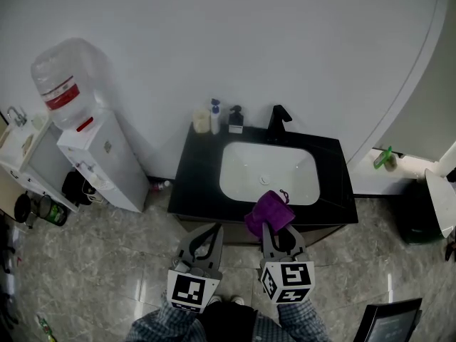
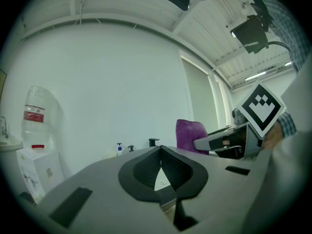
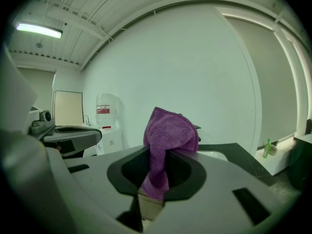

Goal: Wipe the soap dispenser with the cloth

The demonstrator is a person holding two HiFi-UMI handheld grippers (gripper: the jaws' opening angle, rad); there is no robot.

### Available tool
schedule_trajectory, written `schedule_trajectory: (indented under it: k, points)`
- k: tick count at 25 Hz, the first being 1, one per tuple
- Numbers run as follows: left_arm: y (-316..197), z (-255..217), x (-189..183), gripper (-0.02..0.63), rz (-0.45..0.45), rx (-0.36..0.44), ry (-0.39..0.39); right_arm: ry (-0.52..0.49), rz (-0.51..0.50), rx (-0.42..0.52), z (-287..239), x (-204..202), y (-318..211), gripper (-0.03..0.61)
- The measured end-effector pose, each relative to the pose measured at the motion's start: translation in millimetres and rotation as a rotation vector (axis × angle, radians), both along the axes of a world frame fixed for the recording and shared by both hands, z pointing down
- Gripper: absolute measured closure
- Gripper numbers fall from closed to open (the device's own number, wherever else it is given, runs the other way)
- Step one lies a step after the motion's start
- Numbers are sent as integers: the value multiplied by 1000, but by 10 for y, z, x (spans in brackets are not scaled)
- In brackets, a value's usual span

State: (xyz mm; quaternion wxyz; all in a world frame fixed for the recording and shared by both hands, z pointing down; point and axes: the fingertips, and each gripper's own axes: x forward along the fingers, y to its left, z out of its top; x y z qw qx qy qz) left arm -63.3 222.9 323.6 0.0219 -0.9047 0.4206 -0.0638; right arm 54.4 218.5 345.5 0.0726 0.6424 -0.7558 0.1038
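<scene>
Three bottles stand at the back left of the black counter (image 1: pixel 196 184): a beige one, a white bottle with a blue label (image 1: pixel 215 117), and a soap dispenser (image 1: pixel 236 120) with a black pump. The left gripper view shows the dispenser (image 2: pixel 130 148) small and far off. A purple cloth (image 1: pixel 268 212) sticks up from my right gripper (image 1: pixel 270 228), which is shut on it in front of the white basin (image 1: pixel 268 172); the cloth (image 3: pixel 168 133) fills that gripper's (image 3: pixel 157 172) own view. My left gripper (image 1: pixel 214 228) hangs shut and empty beside it, short of the counter's front edge; its tips (image 2: pixel 160 150) meet.
A black faucet (image 1: pixel 278 123) rises behind the basin. A white water cooler (image 1: pixel 100 159) with a large bottle stands to the left, next to a shelf with clutter. On the right are a green item (image 1: pixel 385 157) on a ledge and a dark bin (image 1: pixel 420 219). The floor is tiled.
</scene>
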Motion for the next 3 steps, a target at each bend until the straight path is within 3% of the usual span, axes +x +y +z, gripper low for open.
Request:
schedule_trajectory:
  k: [3]
  points:
    - [-6, -23, 4, 612, 2, 8, 11, -1, 0, -4, -3, -3, -4, 502]
